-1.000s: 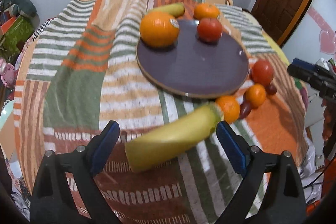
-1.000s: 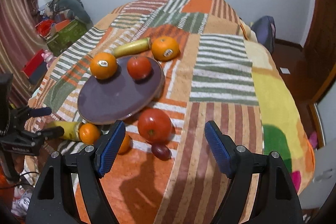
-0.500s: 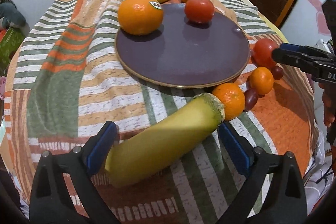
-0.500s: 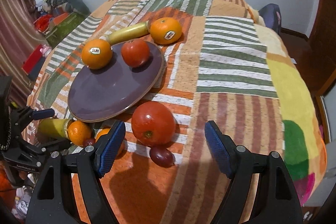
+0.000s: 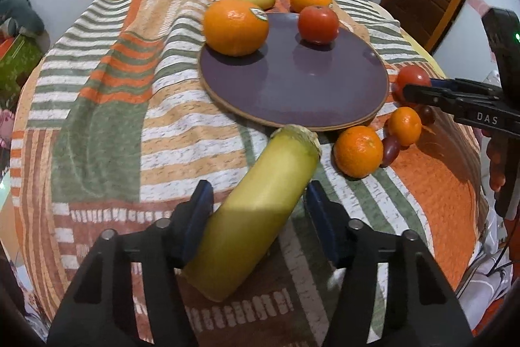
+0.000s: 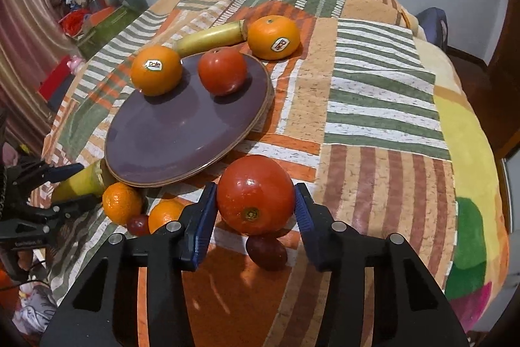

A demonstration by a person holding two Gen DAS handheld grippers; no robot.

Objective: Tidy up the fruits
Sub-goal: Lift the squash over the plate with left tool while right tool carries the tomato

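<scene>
On striped blanket (image 6: pixel 373 93), left gripper (image 5: pixel 260 200) clamps banana (image 5: pixel 260 207); right gripper (image 6: pixel 255 210) clamps tomato (image 6: pixel 255 199).

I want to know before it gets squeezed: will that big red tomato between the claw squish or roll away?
The tomato looks round and glossy, so it would probably roll or slip if nudged. The right claw has a pad on each side, which should steady it. Its skin looks thin, so a hard squeeze might bruise it.

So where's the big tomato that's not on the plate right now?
In the right wrist view, the big tomato sits between the right gripper pads, just off the purple plate rim.
</scene>
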